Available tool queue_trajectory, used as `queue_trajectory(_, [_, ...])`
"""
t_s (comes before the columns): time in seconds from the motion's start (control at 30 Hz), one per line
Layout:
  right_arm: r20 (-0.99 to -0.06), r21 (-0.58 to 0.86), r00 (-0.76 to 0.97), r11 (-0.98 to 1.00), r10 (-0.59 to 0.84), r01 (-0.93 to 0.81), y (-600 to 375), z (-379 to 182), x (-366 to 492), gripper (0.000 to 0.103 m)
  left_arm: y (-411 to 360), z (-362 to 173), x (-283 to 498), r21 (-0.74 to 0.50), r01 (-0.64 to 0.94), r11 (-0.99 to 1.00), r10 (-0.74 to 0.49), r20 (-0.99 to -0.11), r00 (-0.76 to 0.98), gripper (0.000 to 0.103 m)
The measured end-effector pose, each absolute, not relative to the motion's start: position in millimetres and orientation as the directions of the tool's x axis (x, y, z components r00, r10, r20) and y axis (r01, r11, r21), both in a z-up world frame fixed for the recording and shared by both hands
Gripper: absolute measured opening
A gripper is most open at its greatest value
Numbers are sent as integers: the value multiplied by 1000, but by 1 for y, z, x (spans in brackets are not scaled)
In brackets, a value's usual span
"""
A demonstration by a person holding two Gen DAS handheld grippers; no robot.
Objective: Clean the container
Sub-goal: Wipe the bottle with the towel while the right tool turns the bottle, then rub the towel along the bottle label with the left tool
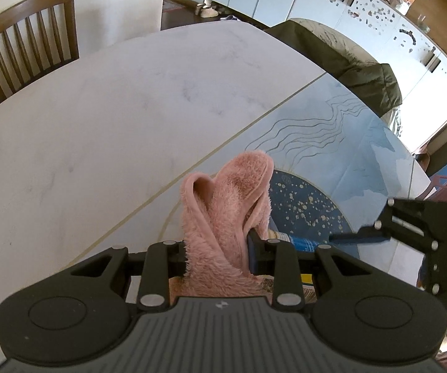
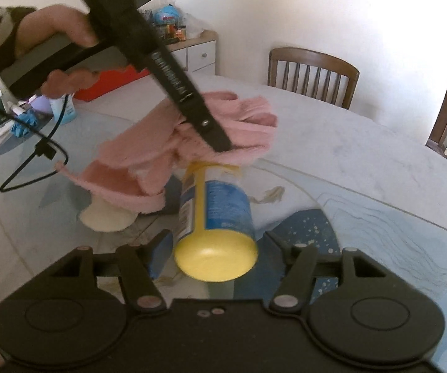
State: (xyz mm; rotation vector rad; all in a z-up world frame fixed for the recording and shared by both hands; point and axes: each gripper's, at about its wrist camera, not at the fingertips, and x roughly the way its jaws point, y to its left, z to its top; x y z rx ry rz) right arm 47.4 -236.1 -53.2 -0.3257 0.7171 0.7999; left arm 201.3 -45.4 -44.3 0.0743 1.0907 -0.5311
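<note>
Nearest in the right wrist view, the container (image 2: pixel 215 227), a yellow bottle with a blue label, is held lengthwise in the right gripper (image 2: pixel 217 248), its yellow base toward the camera. The blue pad at nine o'clock is seen against its side; the finger at three o'clock stands just beside it and actual contact there cannot be told. Since the bottle is carried clear of the table (image 2: pixel 363 161), a clamped hold is judged.

Beyond it, toward twelve o'clock, the pink cloth (image 2: pixel 192 152) is draped over the bottle's far end and is pinched in the left gripper (image 2: pixel 220 143), which is held by a hand (image 2: pixel 64 31) at ten o'clock. In the left wrist view the same cloth (image 1: pixel 223 217) is seen bunched and squeezed between the closed fingers of the left gripper (image 1: pixel 217 255), with a strip of the blue label (image 1: pixel 304 244) showing at three o'clock, just below the cloth.

Wiping is judged to be under way at the top end only. The label side and the base are uncovered by the cloth; whether they have been wiped cannot be told, so most of the surface is taken as left to do.

Farther off, a wooden chair (image 2: pixel 313 74) stands at one o'clock behind the table.
</note>
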Motion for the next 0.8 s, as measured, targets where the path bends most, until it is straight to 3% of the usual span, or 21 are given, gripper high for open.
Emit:
queue_trajectory(0.13, [-693,-35,498,665,522,-746,-230,-57,41,63,-49,-44,201,-184,452,873,-366,-860,356,30])
queue_trajectory(0.33, [-698,49,464,683,546,-729,-240,-56,52,61,-53,-33,186,-176,500,848,-389,-848,361,30])
queue_trajectory(0.57, [-703,80,428,662,568,-746,-245,-55,60,61,-74,-23,141,-179,709,682,-484,-837,254,30])
queue_trajectory(0.8, [-712,75,409,642,570,-763,-244,-54,63,61,-86,-45,135,-162,708,687,-432,-875,219,30])
